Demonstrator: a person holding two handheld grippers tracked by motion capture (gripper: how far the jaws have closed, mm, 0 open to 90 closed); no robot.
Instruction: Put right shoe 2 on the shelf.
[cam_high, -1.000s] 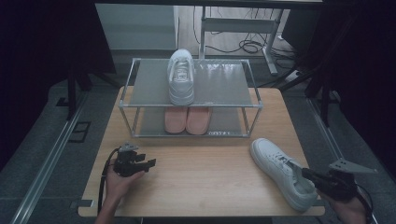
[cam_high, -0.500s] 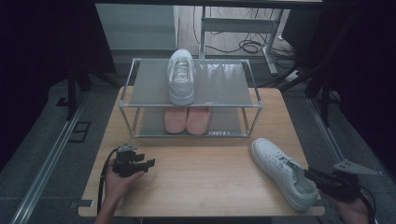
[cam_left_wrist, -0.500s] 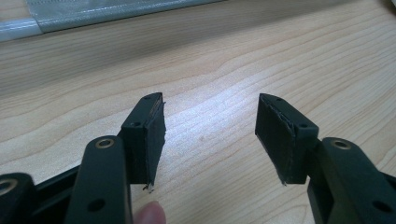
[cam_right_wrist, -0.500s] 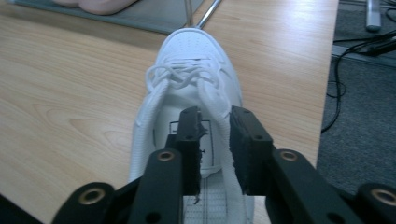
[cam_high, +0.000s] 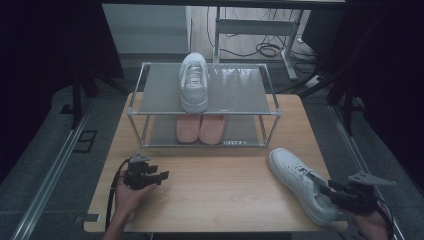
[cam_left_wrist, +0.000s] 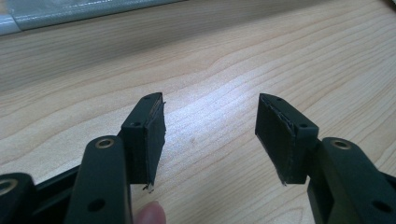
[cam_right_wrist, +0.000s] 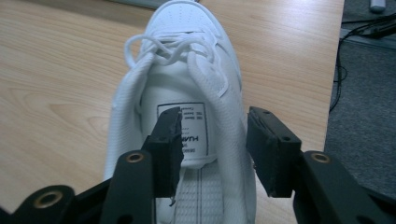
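Wooden table (cam_high: 225, 200), shoe rack (cam_high: 205, 114), pink slippers (cam_high: 200, 128) beneath

Light wood table (cam_high: 220, 185) with a two-tier metal shoe rack (cam_high: 205, 92) at the back and one white sneaker (cam_high: 300, 182) lying on the wood near the front right corner.

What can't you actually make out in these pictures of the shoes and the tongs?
- Pink shoes, high view: the rack's top shelf hides their far ends.
- Label print inside the white shoe, right gripper view: too small to read, and the right tongs cover part of it.
- The white shoe's heel, high view: the right tongs hide it.
- Left tongs, high view: too small to judge their opening.
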